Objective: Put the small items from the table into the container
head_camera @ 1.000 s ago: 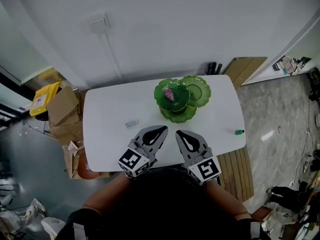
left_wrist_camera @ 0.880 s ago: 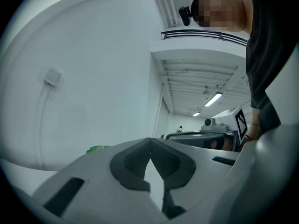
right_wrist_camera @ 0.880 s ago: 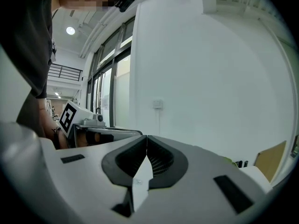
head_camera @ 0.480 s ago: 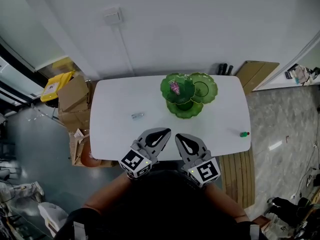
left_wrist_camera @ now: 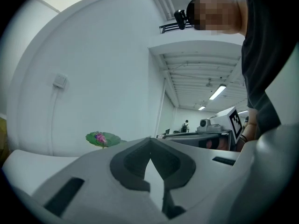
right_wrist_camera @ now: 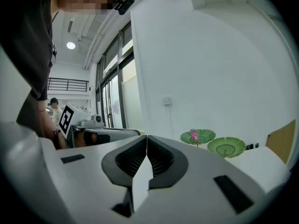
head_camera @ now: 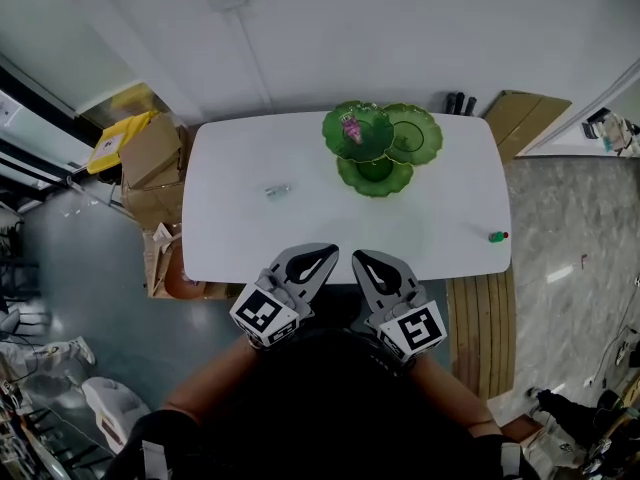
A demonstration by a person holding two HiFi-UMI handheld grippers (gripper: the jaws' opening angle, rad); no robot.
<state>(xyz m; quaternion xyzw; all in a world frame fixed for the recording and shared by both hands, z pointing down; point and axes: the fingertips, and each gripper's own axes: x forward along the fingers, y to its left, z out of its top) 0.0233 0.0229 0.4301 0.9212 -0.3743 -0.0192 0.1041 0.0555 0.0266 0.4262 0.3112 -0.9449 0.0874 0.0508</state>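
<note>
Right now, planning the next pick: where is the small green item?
In the head view, the small green item lies alone by the table's near right corner.

Clad in a black short-sleeved top (head_camera: 325, 408). Fitted in each hand with a pale grey plastic tool, broad at the back and tapered to a rounded point: left gripper (head_camera: 329, 252) and right gripper (head_camera: 358, 257). Marked on the upper face of each with a black teardrop-shaped inset. Capped at the rear with white boxes, left cube (head_camera: 262, 315) and right cube (head_camera: 418, 329), printed with black square markers. Lined inside the jaws with black ribbed pads (right_wrist_camera: 161, 158). Cut with a narrow dark slot (right_wrist_camera: 232, 192) on either side of the smooth grey shell. Carrying a small camera block behind each cube.
</note>
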